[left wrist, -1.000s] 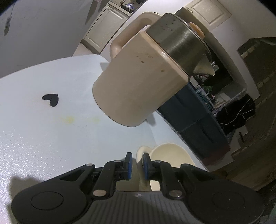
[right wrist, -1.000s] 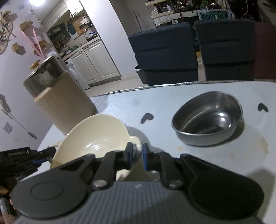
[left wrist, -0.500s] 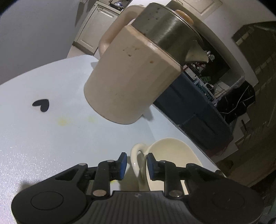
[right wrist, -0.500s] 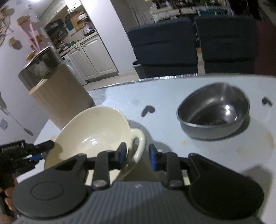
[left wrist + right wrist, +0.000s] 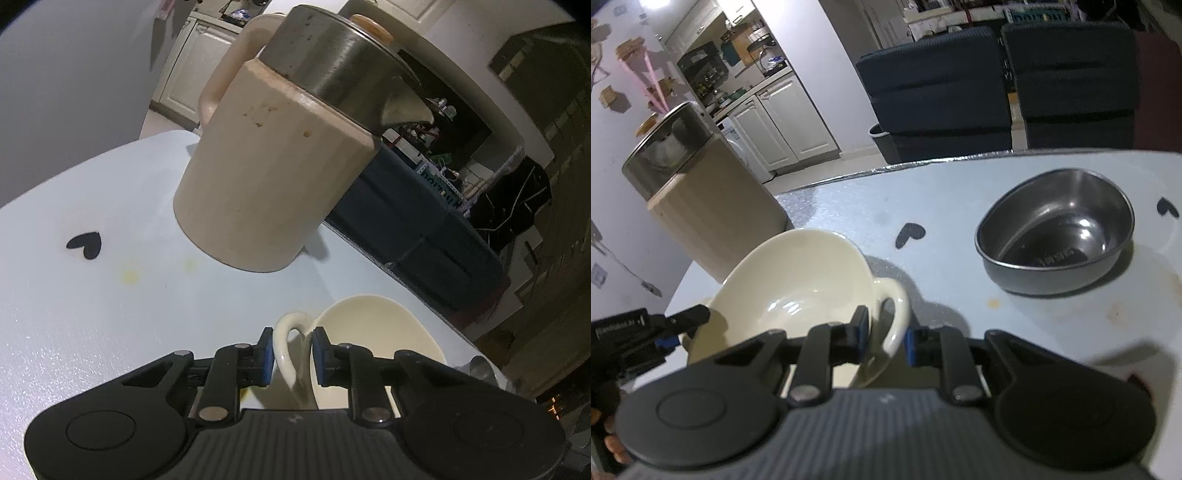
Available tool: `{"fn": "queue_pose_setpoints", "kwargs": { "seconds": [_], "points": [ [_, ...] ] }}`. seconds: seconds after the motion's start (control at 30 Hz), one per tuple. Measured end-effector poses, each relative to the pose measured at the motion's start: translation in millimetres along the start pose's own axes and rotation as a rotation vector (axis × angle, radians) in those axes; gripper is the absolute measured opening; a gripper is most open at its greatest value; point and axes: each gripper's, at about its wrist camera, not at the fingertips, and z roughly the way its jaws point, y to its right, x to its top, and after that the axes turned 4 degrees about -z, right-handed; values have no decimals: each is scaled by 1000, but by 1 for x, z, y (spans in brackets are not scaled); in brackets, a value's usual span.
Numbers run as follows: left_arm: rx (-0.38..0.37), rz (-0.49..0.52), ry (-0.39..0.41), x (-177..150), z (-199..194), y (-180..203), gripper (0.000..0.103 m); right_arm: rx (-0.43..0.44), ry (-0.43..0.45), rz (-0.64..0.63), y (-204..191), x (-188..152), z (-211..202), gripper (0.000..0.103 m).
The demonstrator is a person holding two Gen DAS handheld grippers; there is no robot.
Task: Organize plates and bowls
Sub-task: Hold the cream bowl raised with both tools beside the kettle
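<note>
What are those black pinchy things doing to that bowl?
A person holds two grippers at a cream bowl on the table. The left gripper and right gripper each straddle one of its loop handles, closing but not clamped yet. A metal bowl and a beige kettle sit nearby.

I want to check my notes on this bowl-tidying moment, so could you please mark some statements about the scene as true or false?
1. A loop handle of the cream bowl sits between the right gripper's fingers. True; its jaws are closing.
2. The steel bowl is stacked inside the cream bowl. False: it stands apart on the table.
3. The beige jug lies on its side. False: it stands upright.
4. The steel bowl holds no food. True.
5. The left gripper straddles the jug's handle. False: it straddles the cream bowl's other handle, jaws closing.
</note>
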Motion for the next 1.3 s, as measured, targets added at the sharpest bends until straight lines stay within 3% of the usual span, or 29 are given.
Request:
{"fn": "queue_pose_setpoints", "kwargs": {
  "seconds": [0.27, 0.4, 0.5, 0.67, 0.87, 1.03, 1.3],
  "points": [
    [9, 28, 11, -1, -1, 3, 23, -29, 35, -30, -6, -7, -1, 23],
    [2, -36, -1, -1, 0, -2, 23, -18, 33, -15, -3, -8, -2, 23],
    [-9, -100, -4, 1, 0, -8, 22, 15, 25, 50, 5, -6, -2, 22],
    [4, -96, 51, 8, -9, -10, 18, 45, 25, 161, 16, -4, -4, 21],
    [-16, -81, 29, 12, -9, -12, 16, 40, 22, 128, 16, -1, -6, 22],
    [-21, -82, -41, 12, -5, -13, 16, 68, 13, 162, 21, 0, -5, 21],
    [-18, -36, -55, 12, -6, -12, 12, 93, -2, 181, 33, 4, -11, 23]
  ]
}}
